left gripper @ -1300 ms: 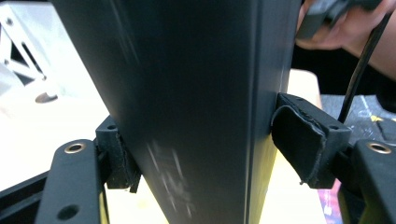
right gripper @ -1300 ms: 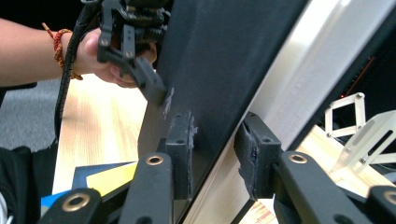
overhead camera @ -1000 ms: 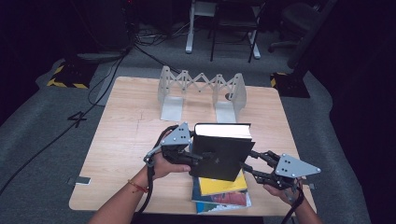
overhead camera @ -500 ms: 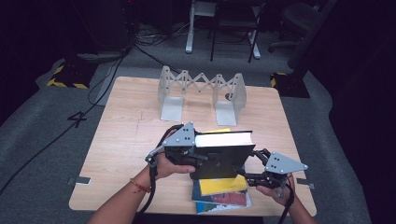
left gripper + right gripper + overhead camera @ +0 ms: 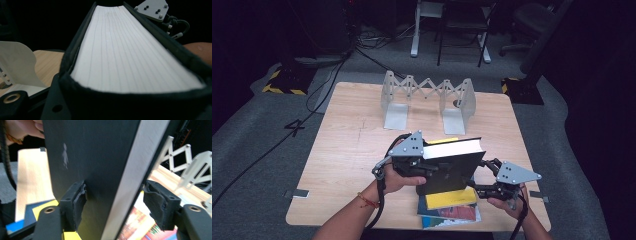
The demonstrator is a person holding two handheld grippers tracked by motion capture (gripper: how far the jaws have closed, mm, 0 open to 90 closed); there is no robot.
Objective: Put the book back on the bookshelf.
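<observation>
The black book [image 5: 451, 167] stood on edge above the stack of books [image 5: 449, 205] at the near edge of the table [image 5: 352, 150], its white page block turned up and its dark cover facing the person, probably so that it could go upright into the expanding metal book rack [image 5: 428, 97] waiting empty near the far side. In the left gripper view the page block [image 5: 130, 50] ran straight away from the camera, with a dark cover rising along each side, which suggested the left gripper [image 5: 422, 165] had taken the book's left end across its thickness; its jaws had just been closing and seemed to pinch the book, though the pads themselves were hidden by it. The right gripper [image 5: 484, 182] came in low at the book's right lower corner. In the right gripper view its jaws straddled the book [image 5: 100, 170], one pad [image 5: 78, 202] against the cover and the other pad [image 5: 156, 205] standing a little clear of the far side, so it steadied rather than clamped, having just been opening. Holding both ends likely kept the heavy volume from swinging while it was raised off the yellow book [image 5: 451, 198] topping the pile.
</observation>
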